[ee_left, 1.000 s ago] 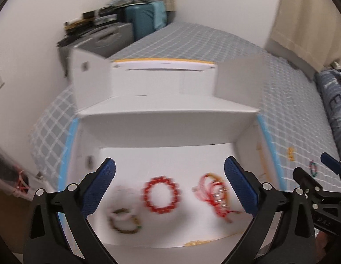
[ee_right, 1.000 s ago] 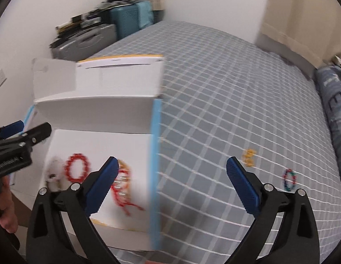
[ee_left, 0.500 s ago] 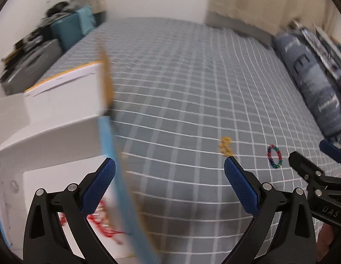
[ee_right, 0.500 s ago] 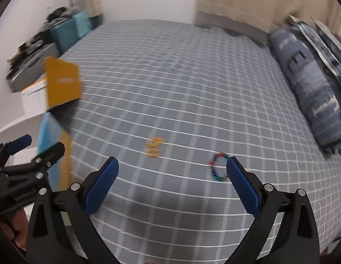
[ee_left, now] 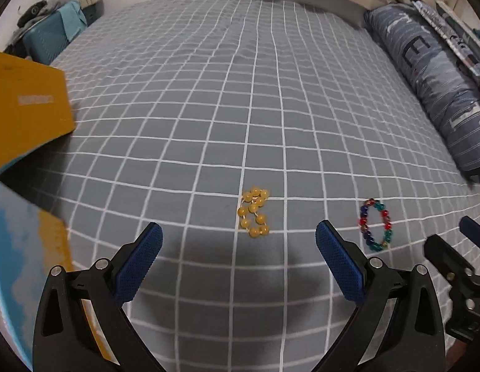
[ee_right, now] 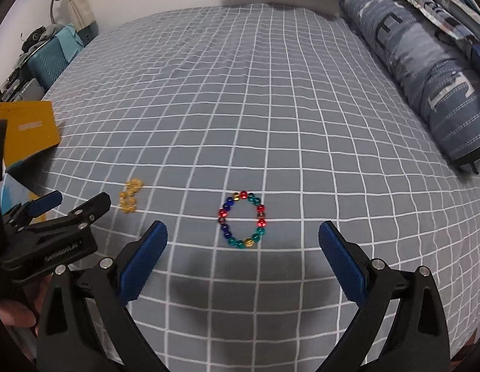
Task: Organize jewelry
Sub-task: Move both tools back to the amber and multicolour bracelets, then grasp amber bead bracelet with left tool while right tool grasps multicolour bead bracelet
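On the bed's grey sheet with a white grid (ee_left: 270,108), a bunched bracelet of yellow-orange beads (ee_left: 254,214) lies just ahead of the left gripper (ee_left: 238,248), whose blue-padded fingers (ee_left: 140,262) are spread wide and empty. Right of that bracelet, apart from it, a round bracelet of multicoloured glass beads (ee_right: 243,220) rests ahead of the right gripper (ee_right: 242,249), fingers (ee_right: 342,260) likewise spread. Left of the yellow-orange bracelet, a yellow cardboard box flap (ee_left: 26,108) stands at the bed's edge.

- left gripper (ee_left: 239,248): black plastic frame, silver screws, textured blue pads (ee_left: 137,266)
- right gripper (ee_right: 242,249): same build, blue pads (ee_right: 342,263)
- white lettering on gripper body, unreadable
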Motion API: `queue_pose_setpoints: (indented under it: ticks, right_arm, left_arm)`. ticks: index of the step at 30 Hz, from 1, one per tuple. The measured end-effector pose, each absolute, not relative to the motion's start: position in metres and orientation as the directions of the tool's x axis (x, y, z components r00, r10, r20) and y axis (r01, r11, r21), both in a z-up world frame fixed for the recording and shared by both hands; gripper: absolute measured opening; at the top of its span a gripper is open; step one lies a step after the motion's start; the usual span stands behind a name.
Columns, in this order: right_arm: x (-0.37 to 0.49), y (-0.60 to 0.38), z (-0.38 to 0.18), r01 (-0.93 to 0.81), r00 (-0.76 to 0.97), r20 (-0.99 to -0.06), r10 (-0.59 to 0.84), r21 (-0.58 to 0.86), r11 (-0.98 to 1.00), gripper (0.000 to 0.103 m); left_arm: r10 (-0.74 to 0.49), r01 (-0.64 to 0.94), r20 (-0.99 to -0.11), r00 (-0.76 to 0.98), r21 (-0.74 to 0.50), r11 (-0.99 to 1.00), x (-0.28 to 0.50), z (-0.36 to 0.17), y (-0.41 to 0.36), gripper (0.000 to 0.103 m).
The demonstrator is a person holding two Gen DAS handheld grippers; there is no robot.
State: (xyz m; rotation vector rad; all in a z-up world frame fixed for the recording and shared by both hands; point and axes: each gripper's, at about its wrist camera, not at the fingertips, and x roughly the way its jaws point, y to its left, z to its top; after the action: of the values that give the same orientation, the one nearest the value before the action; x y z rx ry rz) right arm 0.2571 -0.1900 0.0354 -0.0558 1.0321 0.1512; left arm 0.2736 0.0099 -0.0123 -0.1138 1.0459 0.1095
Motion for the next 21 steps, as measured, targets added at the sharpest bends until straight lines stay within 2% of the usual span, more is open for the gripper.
queue_pose_setpoints:
  ticks: [4,8,10,15,17,21]
  right_arm:
    - [0.269,-0.200,0.017,-0.132,0.488,-0.867,0.101,0.041,0.990,0.083]
    - [0.282,-0.202,0.000,-0.118,0.478,-0.873,0.100,0.049,0.992,0.079]
    - [0.288,-0.202,-0.011,-0.104,0.466,-0.880,0.097,0.055,0.993,0.071]
    - [0.300,-0.199,-0.039,-0.078,0.406,-0.910,0.084,0.057,0.995,0.062]
    - [0.303,-0.197,-0.047,-0.069,0.380,-0.922,0.074,0.051,0.996,0.052]
    - [0.306,-0.198,-0.054,-0.062,0.371,-0.927,0.062,0.042,0.997,0.044]
  left_arm:
    - [0.054,-0.135,-0.868,0.493,-0.016,0.991,0.289,-0.035,0.006,0.097]
    - [0.071,-0.159,-0.863,0.501,-0.011,0.987,0.297,-0.050,0.011,0.097]
    - [0.096,-0.161,-0.868,0.488,0.019,0.987,0.303,-0.059,0.010,0.097]
    - [0.070,-0.174,-0.881,0.467,-0.014,0.985,0.311,-0.076,0.015,0.097]
    - [0.072,-0.172,-0.881,0.468,-0.011,0.985,0.313,-0.079,0.016,0.097]
    - [0.085,-0.155,-0.875,0.477,0.012,0.988,0.312,-0.082,0.015,0.096]
